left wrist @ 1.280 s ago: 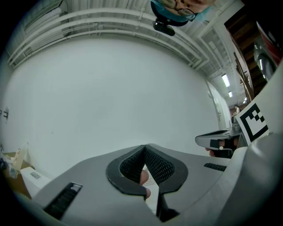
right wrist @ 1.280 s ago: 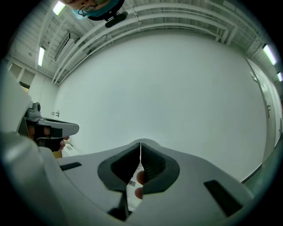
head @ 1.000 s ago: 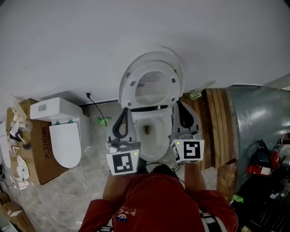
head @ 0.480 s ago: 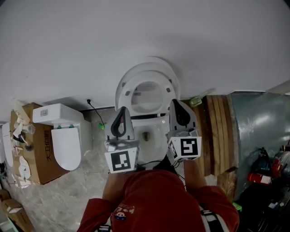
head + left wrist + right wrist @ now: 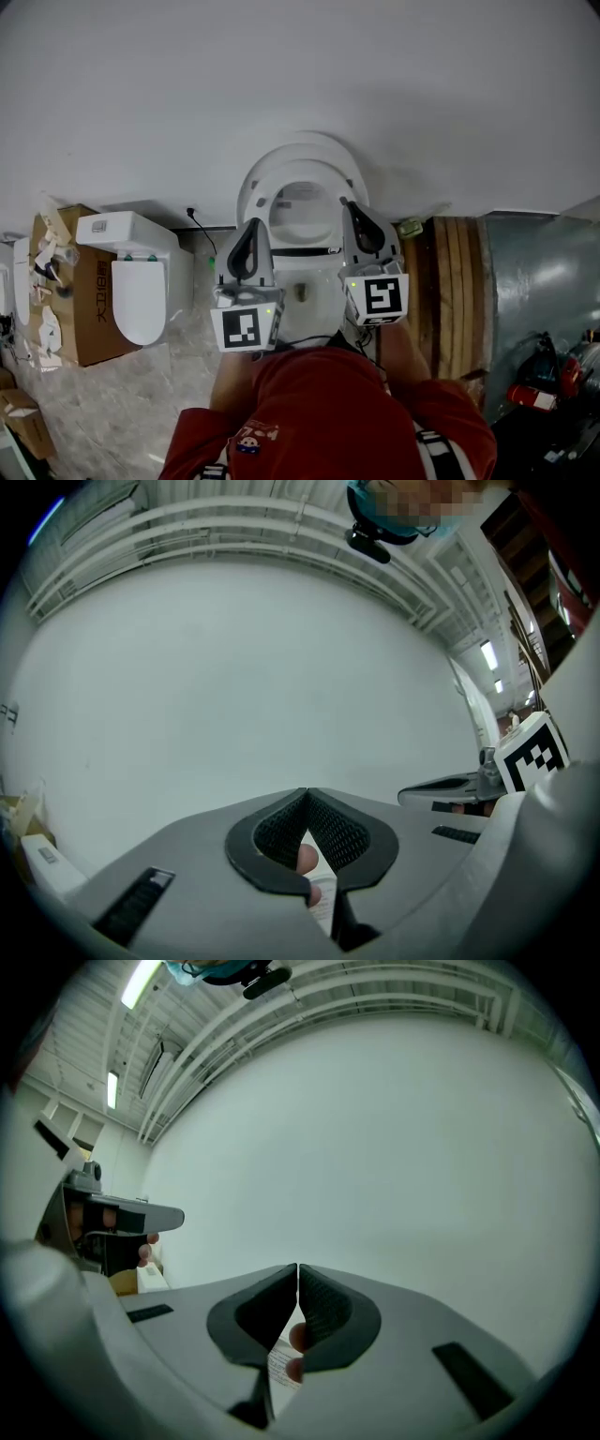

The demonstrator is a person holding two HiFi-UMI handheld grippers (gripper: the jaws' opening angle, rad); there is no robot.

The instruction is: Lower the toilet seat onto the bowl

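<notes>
**Seat up against the wall, 2 closed grippers at its face**

Toilet seat [image 5: 256,202] stands raised, leaning back with the lid [image 5: 309,141] behind it against the white wall [image 5: 281,66]. Bowl [image 5: 319,281] open below, nothing on its rim. Task not yet started on the seat itself.

Left gripper [image 5: 253,225]: jaws together at the tips, nothing between them. Its own view shows only the seat's underside through the slot behind the tips. Right gripper [image 5: 345,202]: same, jaws pressed shut, empty. In the head view the right tip overlaps the seat's right edge. Contact cannot be confirmed from any view.

Judged step: approach, before tipping the seat forward.

Risks from here:
1. Shut jaws can only push or hook, not clamp. Once the seat passes its balance point it may fall free and slam on the bowl.
2. The tips could catch the lid together with the seat, since the 2 lie close, and bring both down.
3. Smooth glazed plastic: a tip may slide off the rim sideways.

A second toilet [image 5: 141,281] and a cardboard box [image 5: 80,319] stand well apart on the left, no obstacle.
</notes>
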